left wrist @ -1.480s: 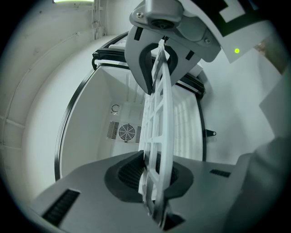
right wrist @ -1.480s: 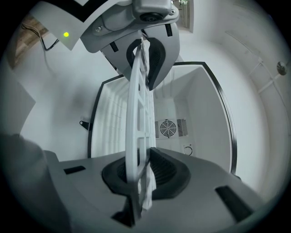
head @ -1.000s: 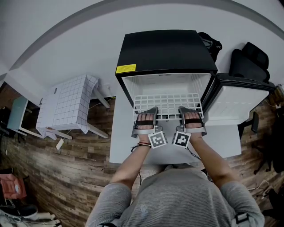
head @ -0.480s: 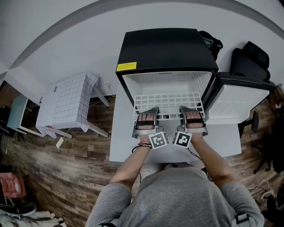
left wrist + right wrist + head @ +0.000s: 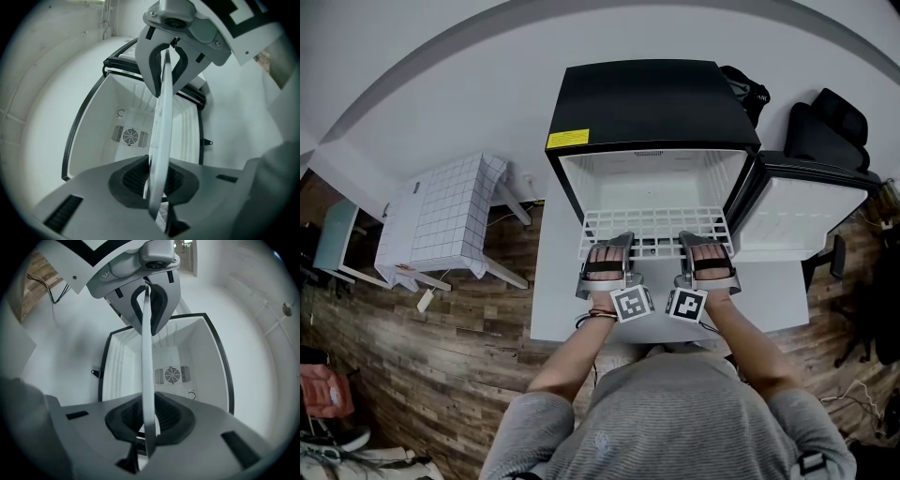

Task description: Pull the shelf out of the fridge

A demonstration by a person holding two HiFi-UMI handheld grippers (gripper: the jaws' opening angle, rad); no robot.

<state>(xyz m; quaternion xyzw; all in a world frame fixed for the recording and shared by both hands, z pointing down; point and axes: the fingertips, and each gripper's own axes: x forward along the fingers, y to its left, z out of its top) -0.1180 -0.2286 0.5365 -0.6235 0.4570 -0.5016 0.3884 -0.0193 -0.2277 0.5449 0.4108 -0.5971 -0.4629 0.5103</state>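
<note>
- Fridge (image 5: 652, 103): small black cabinet with a white interior, set on a white platform (image 5: 553, 300). The door (image 5: 797, 211) is swung open to the person's right.
- Shelf (image 5: 654, 217): white wire grid, lying level and drawn partway out of the cavity. The front edge overhangs the platform, and the rear part appears to be inside still. The long axis runs side to side across the opening.
- Left gripper (image 5: 612, 242): jaws are clamped on the shelf's front edge, left of centre. The grid is seen edge-on between the pads.
- Right gripper (image 5: 700, 241): jaws are clamped on the same edge, right of centre, and have just been tightened further on it.
- Key relation: the shelf extends straight ahead of both grippers, away from the person. The two are set level with each other, neither nearer. The free path is judged to run toward the person, square to the front edge.
- Risk noted: an uneven pull is judged likely to skew the grid against the side walls.
</note>
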